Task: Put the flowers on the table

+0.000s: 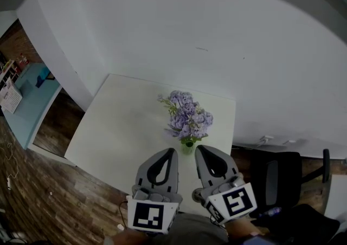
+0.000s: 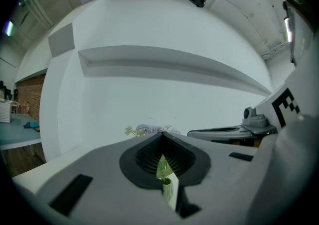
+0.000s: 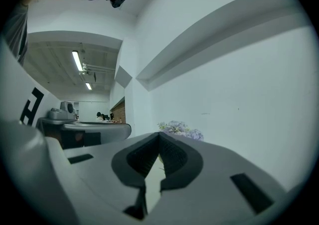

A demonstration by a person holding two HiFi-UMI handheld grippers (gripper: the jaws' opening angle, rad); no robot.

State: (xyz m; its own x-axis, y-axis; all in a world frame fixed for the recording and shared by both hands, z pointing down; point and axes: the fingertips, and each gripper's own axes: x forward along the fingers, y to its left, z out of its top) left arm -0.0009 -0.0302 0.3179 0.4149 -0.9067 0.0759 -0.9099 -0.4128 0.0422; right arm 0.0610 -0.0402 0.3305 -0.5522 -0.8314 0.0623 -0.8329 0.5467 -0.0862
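Flanking the flowers [image 1: 187,115], left gripper [image 1: 173,152] and right gripper [image 1: 198,148] sit closed.

The table [image 1: 119,130] stands with its far edge against the wall [image 1: 217,32]. On it, near the near edge and closer to the right edge than the left, stands a vase [image 1: 188,146] with the flowers [image 1: 187,115] in it, the blooms reaching toward the table's middle. The left gripper [image 1: 172,152] lies over the near edge just left of the vase, and the right gripper [image 1: 198,149] just right of it, so the vase sits between their tips. A chair [image 1: 279,176] stands on the floor [image 1: 49,184] beyond the table's right edge. Well apart to the left, past the wall's corner, is a counter [image 1: 32,103].
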